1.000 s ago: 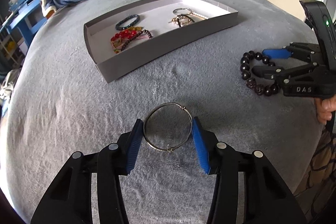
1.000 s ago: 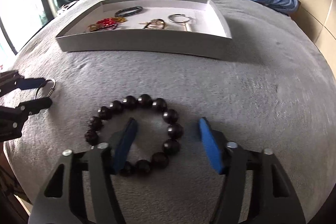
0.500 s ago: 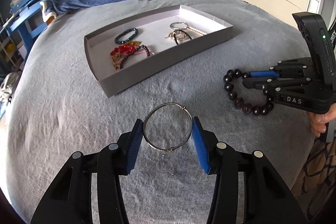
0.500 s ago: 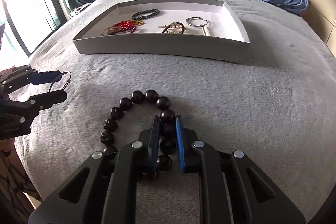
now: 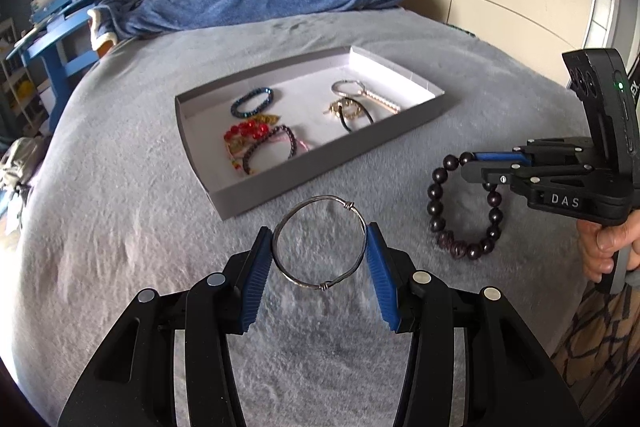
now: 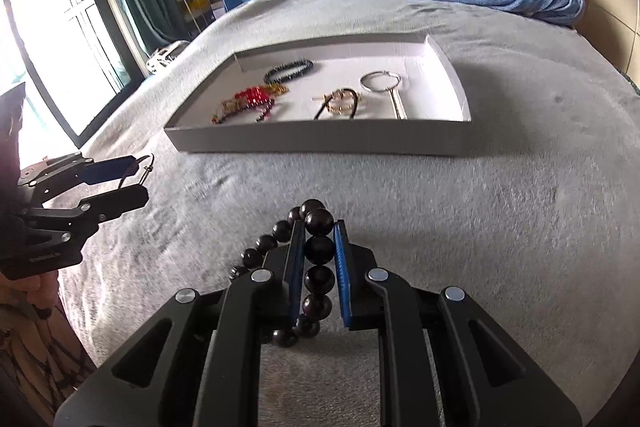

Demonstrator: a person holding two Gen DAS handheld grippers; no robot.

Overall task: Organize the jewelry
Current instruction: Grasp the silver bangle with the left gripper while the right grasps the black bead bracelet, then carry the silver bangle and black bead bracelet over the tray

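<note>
The left gripper grips a thin silver wire bangle across its width, one blue pad touching each side of the ring, which sits clear of the grey plush bedspread; because the wire is slender and springy, the person does well to keep the squeeze even and the wrist level, since a tilt could let the ring pivot or slip out between the pads. Ahead of it lies the shallow grey cardboard tray with a white floor, already holding a dark blue beaded bracelet, a red beaded piece, a gold and black cord piece and a silver ring with a bar; the bare white floor near the front wall looks like the best landing place, and each gripper should clear that wall before lowering. To the right, the right gripper has just been closing and is now clamped on a dark brown wooden bead bracelet, pinching one run of beads while the rest of the loop hangs below, off the bed; the dangling part is likely to swing, so a slow carry and a gentle lowering onto an empty patch should keep it from dragging the pieces already laid out; releasing one gripper at a time seems wise.
</note>
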